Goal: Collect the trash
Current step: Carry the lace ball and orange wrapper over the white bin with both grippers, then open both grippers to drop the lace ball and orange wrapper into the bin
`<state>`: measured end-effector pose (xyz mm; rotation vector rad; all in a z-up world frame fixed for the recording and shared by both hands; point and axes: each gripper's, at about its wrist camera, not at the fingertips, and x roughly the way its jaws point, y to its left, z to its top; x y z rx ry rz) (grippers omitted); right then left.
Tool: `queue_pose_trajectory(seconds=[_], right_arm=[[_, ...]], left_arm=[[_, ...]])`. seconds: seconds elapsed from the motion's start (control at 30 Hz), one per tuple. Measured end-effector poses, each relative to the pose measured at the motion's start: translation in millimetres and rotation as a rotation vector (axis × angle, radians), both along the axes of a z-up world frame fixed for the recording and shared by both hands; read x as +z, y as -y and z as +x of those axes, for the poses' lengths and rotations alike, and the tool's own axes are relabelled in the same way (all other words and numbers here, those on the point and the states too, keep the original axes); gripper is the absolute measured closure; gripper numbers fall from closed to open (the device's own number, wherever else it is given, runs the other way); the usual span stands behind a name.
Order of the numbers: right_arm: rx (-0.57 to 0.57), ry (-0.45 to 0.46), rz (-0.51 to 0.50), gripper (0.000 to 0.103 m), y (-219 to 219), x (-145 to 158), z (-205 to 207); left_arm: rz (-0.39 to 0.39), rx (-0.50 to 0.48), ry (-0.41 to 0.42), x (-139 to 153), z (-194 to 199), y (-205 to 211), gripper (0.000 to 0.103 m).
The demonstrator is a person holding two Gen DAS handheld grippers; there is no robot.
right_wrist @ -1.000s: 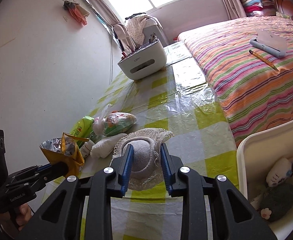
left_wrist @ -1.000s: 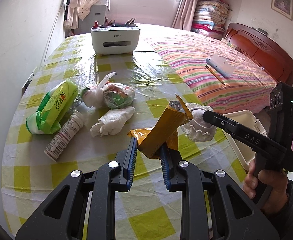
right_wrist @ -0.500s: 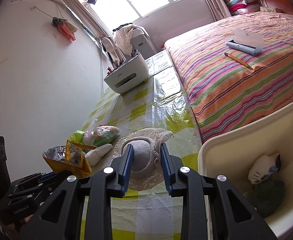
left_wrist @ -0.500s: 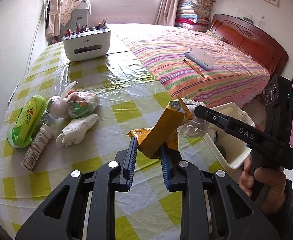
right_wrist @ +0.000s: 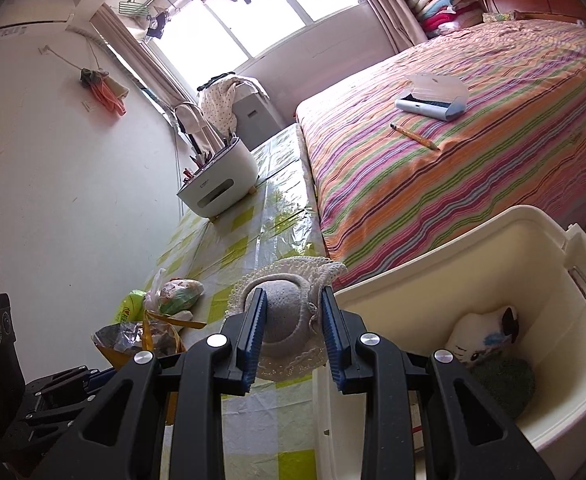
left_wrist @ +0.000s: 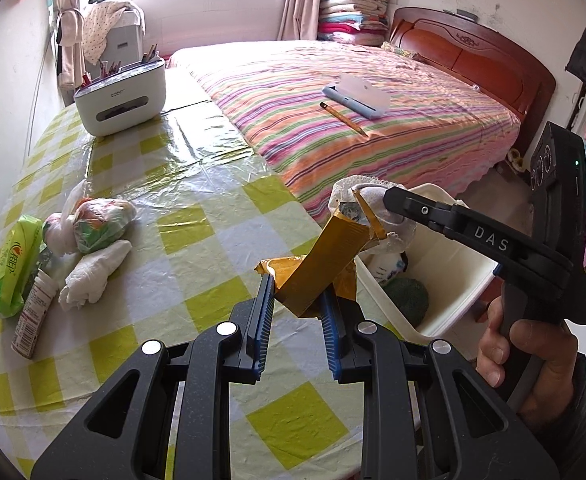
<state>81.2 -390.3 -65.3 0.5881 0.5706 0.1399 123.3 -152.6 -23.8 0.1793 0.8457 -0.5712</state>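
My left gripper (left_wrist: 297, 292) is shut on a crumpled golden snack wrapper (left_wrist: 329, 256), held above the checked table's right side. In the right wrist view the same wrapper (right_wrist: 141, 336) shows at lower left. My right gripper (right_wrist: 293, 300) is shut on a grey cloth with a white lace rim (right_wrist: 285, 320), held just left of the white bin's rim (right_wrist: 453, 240). Seen from the left wrist, the right gripper (left_wrist: 397, 200) carries the lace cloth (left_wrist: 397, 232) over the bin (left_wrist: 465, 292), a hand (left_wrist: 533, 352) on its handle.
A white plush toy (right_wrist: 481, 336) and a dark green lump (right_wrist: 501, 380) lie in the bin. On the table's left are a green tissue pack (left_wrist: 13, 264), a bottle (left_wrist: 33, 316), a knotted plastic bag (left_wrist: 97, 224) and crumpled tissue (left_wrist: 97, 272). A white organizer (left_wrist: 121, 96) stands far back; the striped bed (left_wrist: 373, 140) borders the table.
Both grippers have moved right with their loads, away from the trash on the table's left. The bin has come much closer, and the lace cloth now hangs at its rim.
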Motion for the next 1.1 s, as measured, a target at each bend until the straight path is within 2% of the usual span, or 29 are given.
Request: queue_pose_trajectory(seconds=[0.37,0.73,1.1], right_arm=[[-0.088,0.019,-0.016,0.076,29,1,-21],[-0.167,0.028,-0.005,0.076,57,-2,-38],[-0.262,0.012,0.033,0.076,86,-11,-55]], left_arm=[[-0.020,-0.032,-0.007,-1,-5,28,0.081],[-0.043,-0.118,-0.012,-8,-14,84,0.081],[0.004,-0.178,-0.018,-29,-23,115,0.080]])
